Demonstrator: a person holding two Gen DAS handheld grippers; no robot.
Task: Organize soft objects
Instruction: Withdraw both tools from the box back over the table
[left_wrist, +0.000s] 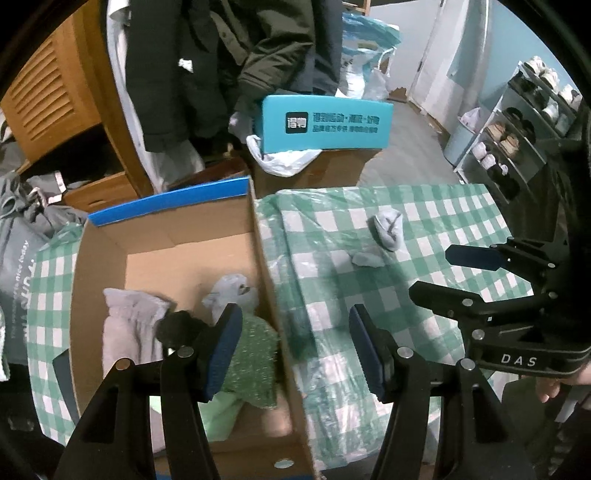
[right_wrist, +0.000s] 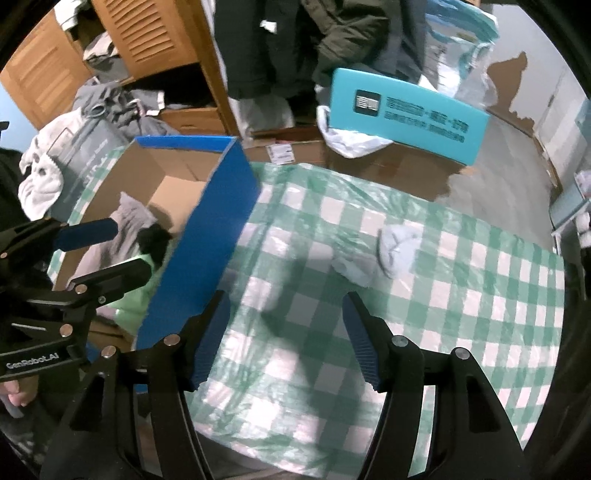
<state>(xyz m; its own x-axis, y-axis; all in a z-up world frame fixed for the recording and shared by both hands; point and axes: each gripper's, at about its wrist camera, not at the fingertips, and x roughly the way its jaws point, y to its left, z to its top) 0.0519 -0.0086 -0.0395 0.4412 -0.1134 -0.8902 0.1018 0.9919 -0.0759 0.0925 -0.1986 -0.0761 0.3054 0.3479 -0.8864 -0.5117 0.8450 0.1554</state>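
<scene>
Landmark: the cardboard box (left_wrist: 166, 251), open-topped, blue outside, sitting at the left end of the table's green checked cloth (left_wrist: 436, 221).

Far left of the box: a grey bag (left_wrist: 18, 266) with white lettering, and behind it a wooden cabinet (left_wrist: 48, 92) with slatted doors.

Inside the box, left to right: a pale lilac garment (left_wrist: 129, 325), bunched; a small black item (left_wrist: 177, 326) touching its right edge; a light blue sock (left_wrist: 231, 291) against the right wall; a green speckled cloth (left_wrist: 255, 362) nearer the camera, over something pale green.

Left gripper (left_wrist: 295, 349): straddles the right wall of the box, one pad above the contents, the other above the cloth. Jaws apart, nothing between the pads.

Right of the box, well apart, on the cloth: a light blue sock (right_wrist: 399, 251), crumpled, lying alone.

Right gripper (right_wrist: 284, 339): over bare cloth between the box and that sock, nearer the camera than either. Jaws apart, nothing between them.

Behind the box and table: dark hanging coats (left_wrist: 221, 55) and a turquoise carton (left_wrist: 325, 123) with printed text.
</scene>
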